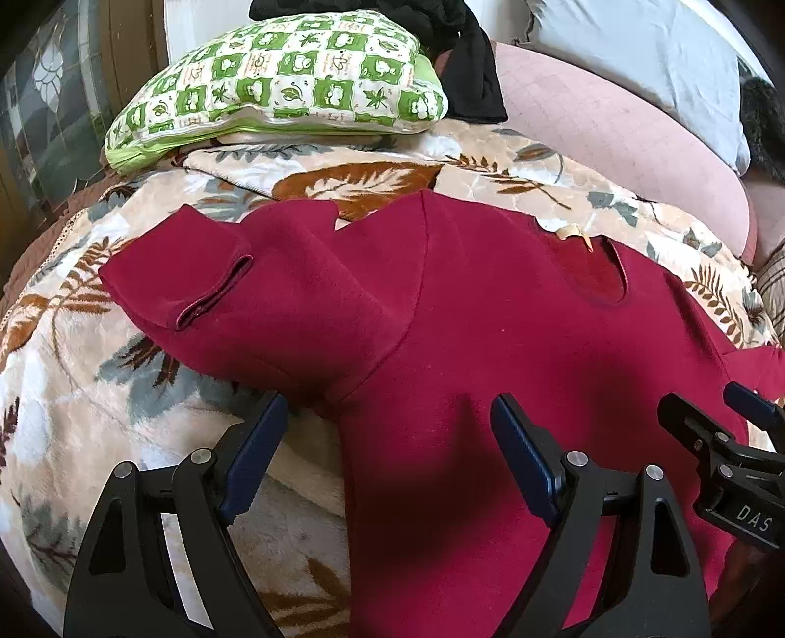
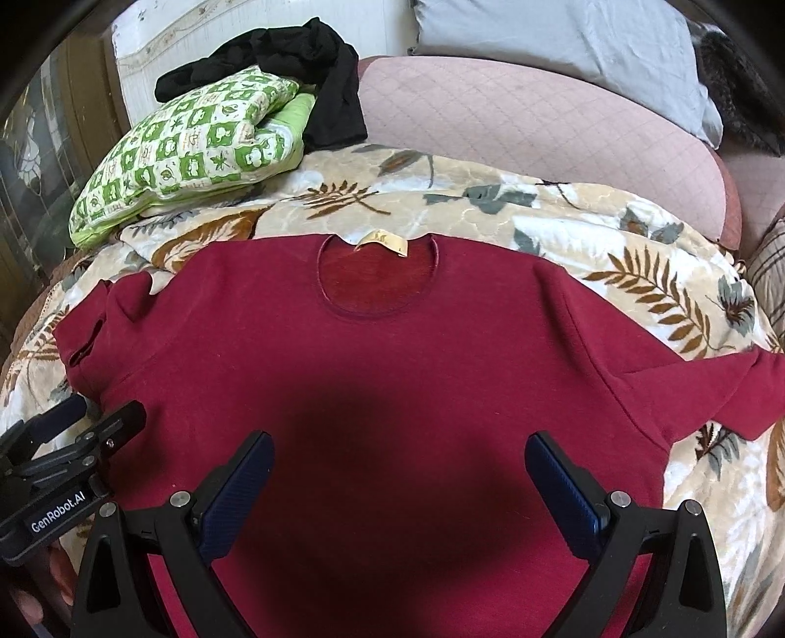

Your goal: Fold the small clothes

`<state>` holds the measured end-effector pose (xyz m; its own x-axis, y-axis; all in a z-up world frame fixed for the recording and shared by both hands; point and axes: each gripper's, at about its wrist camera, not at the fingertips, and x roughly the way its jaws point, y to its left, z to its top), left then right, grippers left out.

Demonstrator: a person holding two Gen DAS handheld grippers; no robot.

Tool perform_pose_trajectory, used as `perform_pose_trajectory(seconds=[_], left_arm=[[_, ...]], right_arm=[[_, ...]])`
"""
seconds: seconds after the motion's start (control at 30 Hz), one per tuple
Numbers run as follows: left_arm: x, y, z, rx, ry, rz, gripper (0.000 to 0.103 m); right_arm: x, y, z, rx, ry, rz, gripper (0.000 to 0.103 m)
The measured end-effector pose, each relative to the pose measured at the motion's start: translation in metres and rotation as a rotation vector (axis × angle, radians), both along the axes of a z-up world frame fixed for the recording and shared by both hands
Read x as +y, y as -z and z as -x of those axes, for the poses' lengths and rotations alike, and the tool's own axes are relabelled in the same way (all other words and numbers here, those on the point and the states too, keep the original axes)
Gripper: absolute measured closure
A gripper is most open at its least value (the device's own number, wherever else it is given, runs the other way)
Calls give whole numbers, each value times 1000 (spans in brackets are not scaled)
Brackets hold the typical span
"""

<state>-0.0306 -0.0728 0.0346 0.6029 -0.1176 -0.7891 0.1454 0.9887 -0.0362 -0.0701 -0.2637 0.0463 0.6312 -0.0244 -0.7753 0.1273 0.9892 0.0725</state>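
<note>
Garment: dark red top (image 2: 373, 373) with a round neckline and a pale label at the collar, spread front-up and mostly flat on the leaf-print blanket (image 2: 638, 275).
Left sleeve: folded in toward the shoulder, cuff opening (image 1: 211, 294) facing up, cloth rumpled there.
Right sleeve: stretched outward over the blanket, flat.
Left surroundings: green-and-white checked pillow (image 2: 191, 152) at the blanket's far left corner, apart from the top.
Middle surroundings: black garment (image 2: 314, 73) heaped on and just beside the pillow.
Right surroundings: pink quilted cushion (image 2: 539, 127) beyond the blanket, grey pillow (image 2: 564, 39) behind it.
Left gripper (image 1: 387, 441): jaws wide apart, holding nothing, hovering over the top's left side seam below the armpit.
Right gripper (image 2: 400, 476): jaws wide apart, empty, over the chest, its shadow on the cloth.
</note>
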Motion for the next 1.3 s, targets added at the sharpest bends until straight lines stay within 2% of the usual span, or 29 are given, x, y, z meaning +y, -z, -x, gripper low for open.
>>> perform_pose_trajectory(seconds=[0.4, 0.9, 1.3], left_arm=[[-4, 1, 0, 3, 24, 7, 18], [7, 3, -6, 5, -2, 15, 18], [27, 3, -13, 14, -49, 35, 18]], right_arm=[[1, 2, -7, 16, -3, 12, 1], [10, 1, -13, 2, -16, 24, 1], [31, 9, -28, 26, -69, 43, 1]])
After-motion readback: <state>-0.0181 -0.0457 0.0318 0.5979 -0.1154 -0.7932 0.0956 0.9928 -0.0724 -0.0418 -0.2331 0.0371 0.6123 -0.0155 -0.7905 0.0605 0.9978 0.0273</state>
